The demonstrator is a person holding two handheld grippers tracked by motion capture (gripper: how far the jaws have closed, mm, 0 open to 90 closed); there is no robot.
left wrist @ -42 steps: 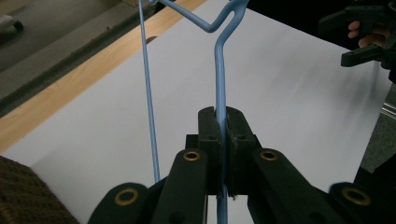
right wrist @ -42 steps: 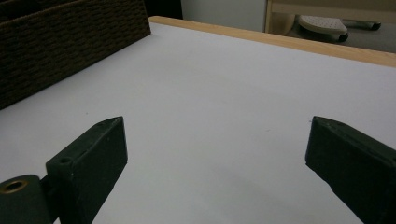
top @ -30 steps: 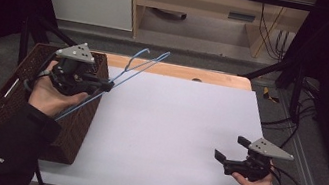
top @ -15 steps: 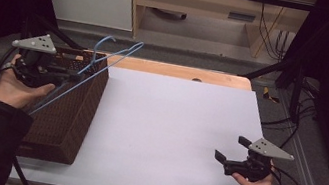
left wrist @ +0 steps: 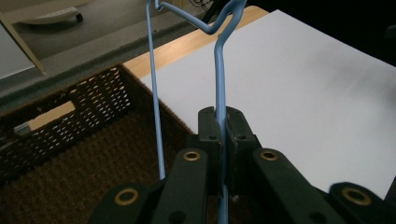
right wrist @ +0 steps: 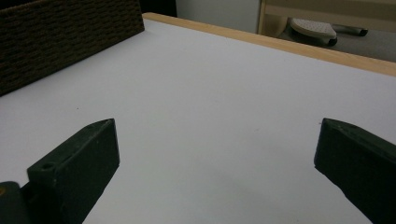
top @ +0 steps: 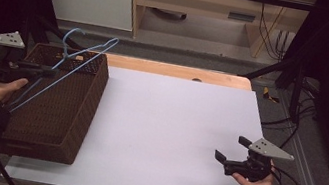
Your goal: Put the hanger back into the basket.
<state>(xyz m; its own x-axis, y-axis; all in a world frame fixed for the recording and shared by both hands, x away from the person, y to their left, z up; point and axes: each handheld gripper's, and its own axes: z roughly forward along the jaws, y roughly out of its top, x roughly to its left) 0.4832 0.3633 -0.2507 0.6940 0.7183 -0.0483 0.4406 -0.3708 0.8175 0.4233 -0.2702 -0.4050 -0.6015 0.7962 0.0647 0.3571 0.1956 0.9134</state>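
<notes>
**Hanger carried off the desk and held over the basket**

The left tool (top: 47,71) pinches the blue wire hanger (top: 74,59); in the left gripper view its jaws are pressed together on one straight wire of the hanger (left wrist: 219,93), while the second wire runs free beside them. One second earlier this tool and hanger are over the inner edge of the wicker basket (top: 94,91), with the hook reaching out toward the white desk (top: 172,124). Half a second earlier the hand is farther left and higher. Now the hand has drawn back to the basket's outer left side, and the hanger slants across the basket's opening, hook end raised above the far rim, lower end dropping toward the near left wall. Whether the lower end touches the weave cannot be told.

The basket itself has shifted: it now lies with its long side running along the desk's left edge, its near part overhanging the corner.

The right tool (top: 228,151) has not moved in this interval. It rests low over the near right part of the desk, jaws spread wide, with nothing between them in the right gripper view (right wrist: 215,154).

Judgement: the hanger appears to be on its way into the basket. It is over the opening but still gripped and tilted, so lowering and release remain.
</notes>
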